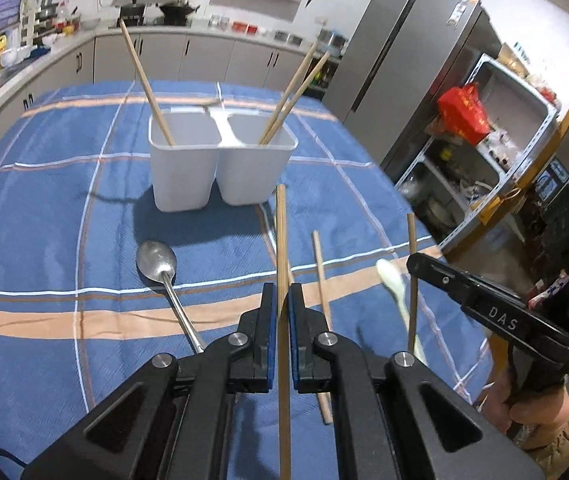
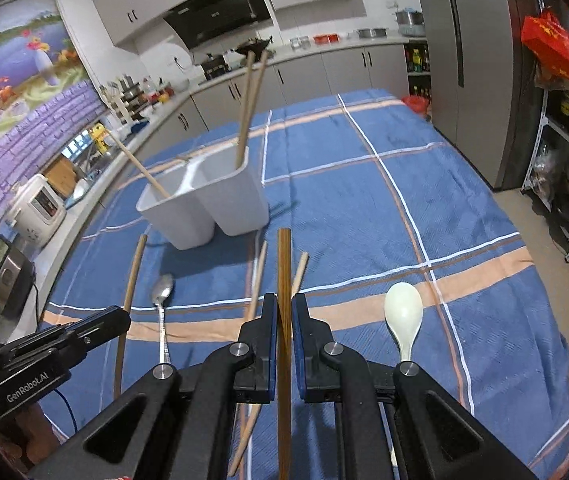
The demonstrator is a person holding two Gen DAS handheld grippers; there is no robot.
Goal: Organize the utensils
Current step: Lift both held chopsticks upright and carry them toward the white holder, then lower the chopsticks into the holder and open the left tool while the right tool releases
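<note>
My left gripper (image 1: 282, 289) is shut on a pale wooden chopstick (image 1: 281, 232), held above the cloth and pointing toward the white two-compartment holder (image 1: 220, 168). The holder's left cup has one chopstick (image 1: 146, 84) and its right cup has two (image 1: 296, 88). My right gripper (image 2: 283, 298) is shut on a darker chopstick (image 2: 283, 256). Each gripper also shows in the other's view: the right one (image 1: 415, 264) with its stick (image 1: 411, 240), the left one (image 2: 122, 315) with its stick (image 2: 134, 268). A metal spoon (image 1: 156, 260) (image 2: 162, 292), a white spoon (image 2: 402, 308) (image 1: 390, 276) and two loose chopsticks (image 1: 321, 300) (image 2: 259, 276) lie on the cloth.
A blue plaid tablecloth (image 1: 64, 208) covers the table; its right edge (image 2: 540, 264) drops to the floor. A kitchen counter (image 1: 12, 80) runs along the left and back. A grey fridge (image 1: 400, 64) and a metal shelf rack (image 1: 496, 148) with a red bag stand at the right.
</note>
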